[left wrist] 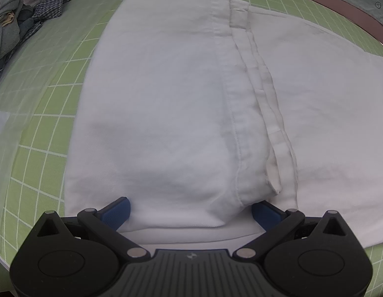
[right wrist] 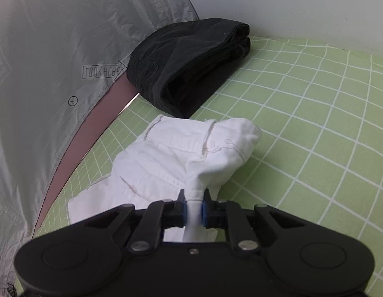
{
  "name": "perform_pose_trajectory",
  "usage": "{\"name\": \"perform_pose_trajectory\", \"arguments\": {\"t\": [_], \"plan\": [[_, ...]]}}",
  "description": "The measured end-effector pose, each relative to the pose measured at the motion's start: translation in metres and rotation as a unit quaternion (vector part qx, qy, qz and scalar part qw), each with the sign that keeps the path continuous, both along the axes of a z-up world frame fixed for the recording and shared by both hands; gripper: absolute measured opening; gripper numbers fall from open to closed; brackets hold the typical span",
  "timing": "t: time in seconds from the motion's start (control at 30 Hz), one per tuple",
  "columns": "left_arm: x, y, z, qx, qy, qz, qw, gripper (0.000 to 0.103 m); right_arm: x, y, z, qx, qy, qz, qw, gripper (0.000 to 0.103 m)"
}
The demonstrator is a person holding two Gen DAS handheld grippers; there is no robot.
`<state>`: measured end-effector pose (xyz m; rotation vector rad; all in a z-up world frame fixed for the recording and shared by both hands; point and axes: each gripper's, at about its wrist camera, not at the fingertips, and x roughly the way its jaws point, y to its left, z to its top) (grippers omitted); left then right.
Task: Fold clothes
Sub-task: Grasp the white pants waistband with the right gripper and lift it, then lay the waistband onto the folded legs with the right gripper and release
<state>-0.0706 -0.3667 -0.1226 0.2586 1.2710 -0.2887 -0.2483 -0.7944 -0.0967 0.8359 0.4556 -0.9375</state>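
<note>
black garment (right wrist: 189, 66) blocks far edge

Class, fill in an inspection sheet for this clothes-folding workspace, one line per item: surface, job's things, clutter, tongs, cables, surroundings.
Surface: green sheet with white grid, lying flat.
Job's things: white garment, partly folded, spread on the sheet; its far end is bunched and lifted in the right wrist view. Folded black garment lies beyond it, apart.
Clutter: heap of unfolded clothes, grey and checked, at the sheet's edge.
Tongs: left tongs open, pads either side of the white garment's near fold; right tongs shut on a pinch of white cloth.
Cables: nothing seen.
Surroundings: grey printed fabric beside the sheet; pale wall behind.
</note>
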Motion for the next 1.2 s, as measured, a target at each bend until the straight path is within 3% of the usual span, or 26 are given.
{"name": "perform_pose_trajectory", "arguments": {"t": [0.17, 0.27, 0.37, 0.57, 0.73, 0.83, 0.93, 1.03, 1.1, 1.2], "plan": [[0.007, 0.026, -0.003, 0.0, 0.0, -0.005, 1.0, 0.103, 0.007, 0.017, 0.029, -0.052, -0.003, 0.04, 0.998, 0.01], [0.017, 0.017, -0.007, 0.01, -0.01, -0.032, 0.9994, 0.103, 0.02, 0.033, 0.051, -0.085, -0.005, 0.075, 0.994, 0.01], [0.017, 0.014, 0.011, 0.007, -0.036, -0.055, 0.9978, 0.103, 0.041, 0.055, 0.068, -0.117, -0.002, 0.119, 0.986, 0.01], [0.029, 0.054, 0.04, -0.043, -0.066, -0.033, 0.9963, 0.103, 0.087, 0.113, 0.079, -0.144, 0.0, 0.196, 0.97, 0.01], [0.05, 0.078, 0.051, -0.093, -0.086, -0.01, 0.9919, 0.103, 0.117, 0.176, 0.071, -0.128, -0.006, 0.252, 0.959, 0.01], [0.058, 0.084, 0.047, -0.091, -0.09, -0.021, 0.9915, 0.103, 0.132, 0.222, 0.055, -0.113, 0.005, 0.292, 0.95, 0.01], [0.058, 0.096, 0.041, -0.086, -0.078, -0.03, 0.9927, 0.103, 0.146, 0.27, 0.025, -0.091, 0.04, 0.337, 0.936, 0.01], [0.059, 0.106, 0.035, -0.081, -0.068, -0.042, 0.9935, 0.103, 0.16, 0.31, -0.02, -0.089, 0.13, 0.36, 0.92, 0.012], [0.06, 0.11, 0.034, -0.08, -0.071, -0.052, 0.9929, 0.103, 0.163, 0.33, -0.029, -0.126, 0.164, 0.358, 0.91, 0.012], [0.065, 0.118, 0.033, -0.083, -0.069, -0.058, 0.9925, 0.103, 0.164, 0.331, -0.021, -0.114, 0.162, 0.338, 0.92, 0.017]]}}
